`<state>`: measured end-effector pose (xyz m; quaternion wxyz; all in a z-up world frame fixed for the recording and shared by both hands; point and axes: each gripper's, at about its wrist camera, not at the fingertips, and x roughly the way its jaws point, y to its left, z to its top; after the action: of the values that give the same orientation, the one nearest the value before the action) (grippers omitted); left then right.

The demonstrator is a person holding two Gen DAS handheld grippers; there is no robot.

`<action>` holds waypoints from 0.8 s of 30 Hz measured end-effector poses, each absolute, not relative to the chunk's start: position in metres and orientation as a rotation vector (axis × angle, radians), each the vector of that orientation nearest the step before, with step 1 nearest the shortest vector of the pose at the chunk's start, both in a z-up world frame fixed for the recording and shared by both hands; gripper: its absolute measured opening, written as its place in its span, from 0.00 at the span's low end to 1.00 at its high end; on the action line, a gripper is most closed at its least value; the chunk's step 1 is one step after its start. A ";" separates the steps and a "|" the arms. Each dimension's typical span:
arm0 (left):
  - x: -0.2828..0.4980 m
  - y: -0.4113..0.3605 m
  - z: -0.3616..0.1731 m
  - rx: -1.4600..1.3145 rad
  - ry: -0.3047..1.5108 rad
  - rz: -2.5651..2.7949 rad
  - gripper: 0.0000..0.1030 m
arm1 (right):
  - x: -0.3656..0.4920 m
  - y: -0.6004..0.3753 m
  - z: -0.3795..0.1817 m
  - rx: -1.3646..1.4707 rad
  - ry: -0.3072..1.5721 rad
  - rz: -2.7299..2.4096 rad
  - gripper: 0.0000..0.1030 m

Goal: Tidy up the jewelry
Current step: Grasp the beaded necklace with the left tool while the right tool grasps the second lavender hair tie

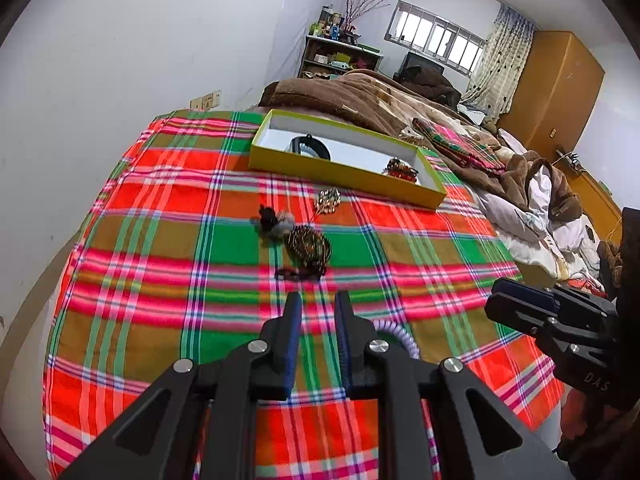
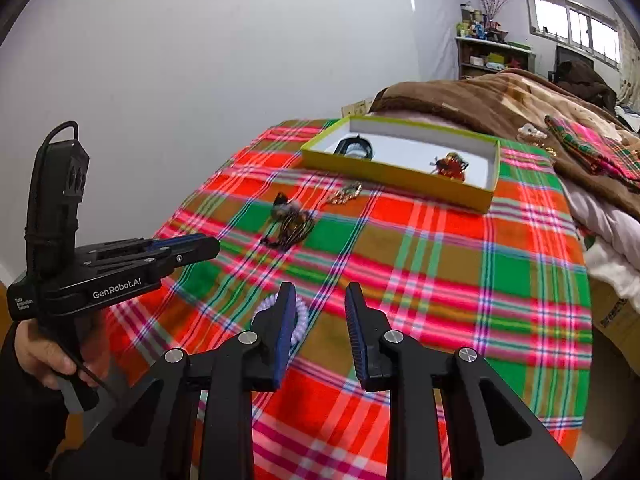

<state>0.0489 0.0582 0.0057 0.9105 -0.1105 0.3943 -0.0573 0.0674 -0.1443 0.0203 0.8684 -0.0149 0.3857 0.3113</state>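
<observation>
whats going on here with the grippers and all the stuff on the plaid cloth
A person is sorting jewelry on a bed covered with a red and green plaid cloth, one hand-held gripper in each hand. The yellow-green shallow box already holds a black band and a red beaded piece. A loose cluster of beaded bracelets and hair ties lies on the cloth, and a lilac spiral hair tie sits nearer. The left hand-held gripper and right hand-held gripper are both open and empty.
</observation>
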 end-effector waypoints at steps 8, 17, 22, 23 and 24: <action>0.046 0.072 -0.005 -0.268 0.841 -0.105 0.17 | 0.069 -0.132 0.001 -0.044 0.864 0.665 0.36; 0.050 0.087 -0.008 -0.297 0.847 -0.094 0.17 | 0.075 -0.104 -0.022 -0.110 0.928 0.691 0.44; 0.053 0.091 -0.006 -0.301 0.843 -0.094 0.17 | 0.081 -0.088 -0.035 -0.174 0.960 0.665 0.44; 0.055 0.092 -0.006 -0.300 0.845 -0.094 0.17 | 0.082 -0.087 -0.037 -0.188 0.961 0.654 0.40; 0.056 0.093 -0.006 -0.301 0.845 -0.097 0.17 | 0.081 -0.086 -0.037 -0.204 0.953 0.642 0.37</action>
<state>0.0560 0.0926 -0.0058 0.9000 -0.1456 0.4082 -0.0468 0.0813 -0.0857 -0.0375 0.8346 -0.0962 0.4498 0.3032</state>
